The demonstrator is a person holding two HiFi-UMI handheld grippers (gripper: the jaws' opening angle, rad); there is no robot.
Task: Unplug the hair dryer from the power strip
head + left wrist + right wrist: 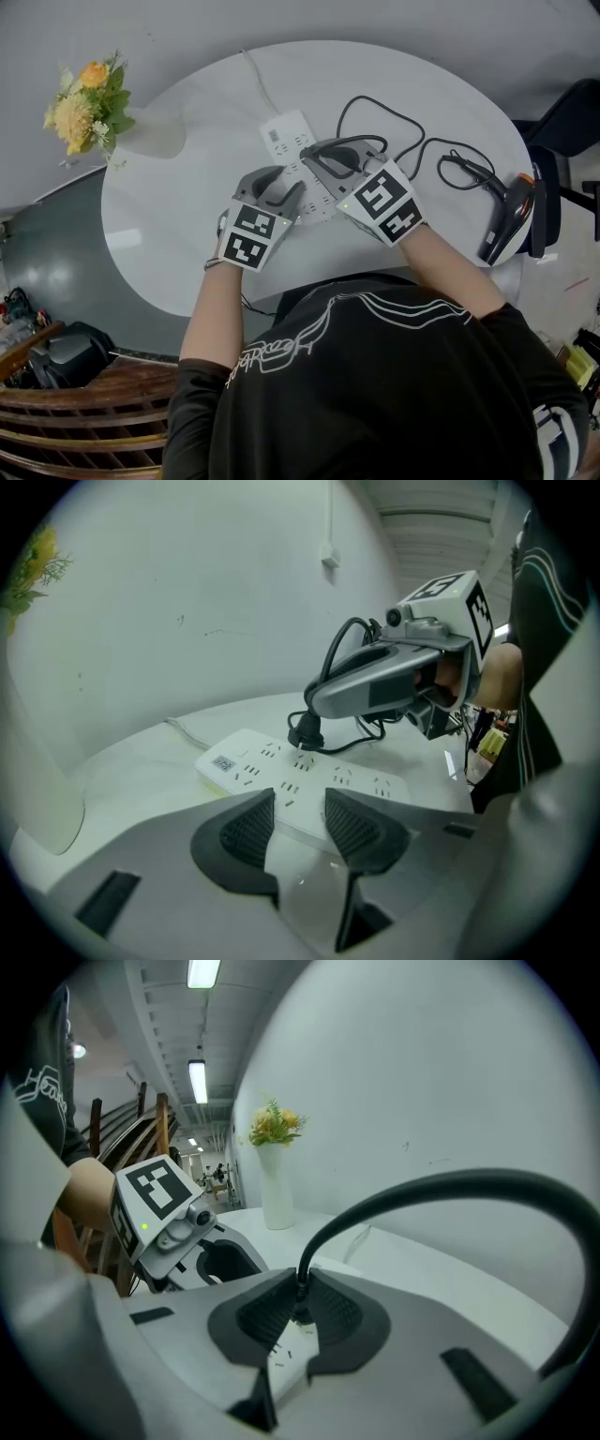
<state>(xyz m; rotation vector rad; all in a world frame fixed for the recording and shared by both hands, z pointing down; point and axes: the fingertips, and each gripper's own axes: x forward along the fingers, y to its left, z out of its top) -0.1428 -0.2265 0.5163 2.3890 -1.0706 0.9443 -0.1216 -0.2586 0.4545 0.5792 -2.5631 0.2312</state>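
Head view: we are holding two grippers over one power strip (pixel 286 131). Our right gripper (pixel 300 1314) is clamping its single plug (pixel 305 735); our left gripper (pixel 300 810) is hovering open-jawed at the near end. One hair dryer (pixel 506 220) is lying well right.

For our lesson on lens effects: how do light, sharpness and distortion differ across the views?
Head view: soft even light, faint shadows on table. Left gripper view: dark fisheye corners, power strip sharp. Right gripper view: ceiling lights blown out, nearby plug soft.
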